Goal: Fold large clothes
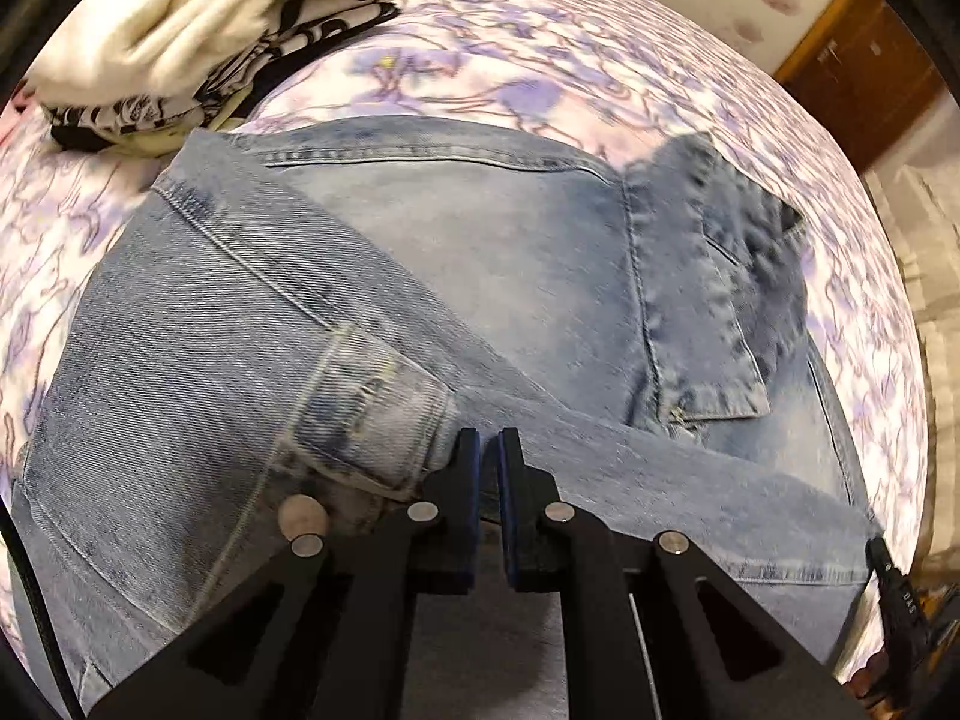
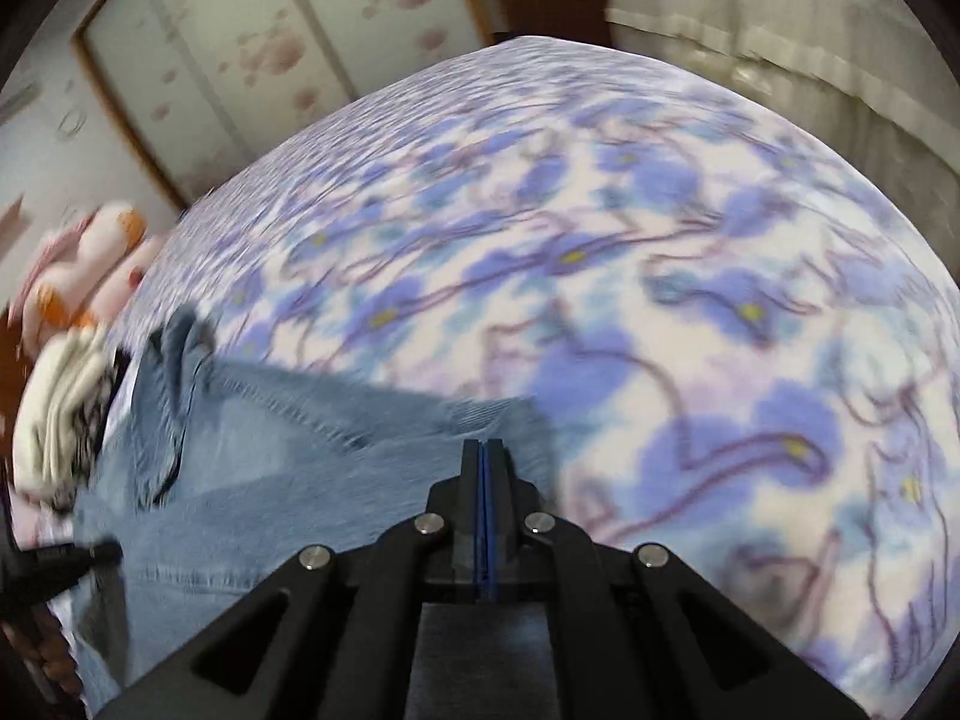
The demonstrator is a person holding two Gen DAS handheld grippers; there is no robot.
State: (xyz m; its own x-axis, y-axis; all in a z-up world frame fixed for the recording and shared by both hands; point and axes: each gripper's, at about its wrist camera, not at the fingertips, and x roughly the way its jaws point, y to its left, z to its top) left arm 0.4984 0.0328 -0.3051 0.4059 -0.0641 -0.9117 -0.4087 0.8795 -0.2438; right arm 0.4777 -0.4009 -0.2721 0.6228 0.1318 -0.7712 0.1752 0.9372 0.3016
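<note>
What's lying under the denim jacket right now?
The denim jacket lies on the purple-flowered bedsheet, which shows all around it. Whatever is directly beneath the denim is covered.

L gripper (image 1: 490,441) slightly ajar; R gripper (image 2: 485,450) fingers pressed together.

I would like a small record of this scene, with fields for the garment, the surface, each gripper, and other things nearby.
garment: denim jacket, spread on the bed, one sleeve laid across it
surface: bedsheet with purple flowers
left gripper: jaws nearly closed with a thin gap, at the sleeve cuff
right gripper: jaws closed, over the jacket's edge; grip on cloth unclear
nearby: stack of folded clothes beyond the jacket
</note>
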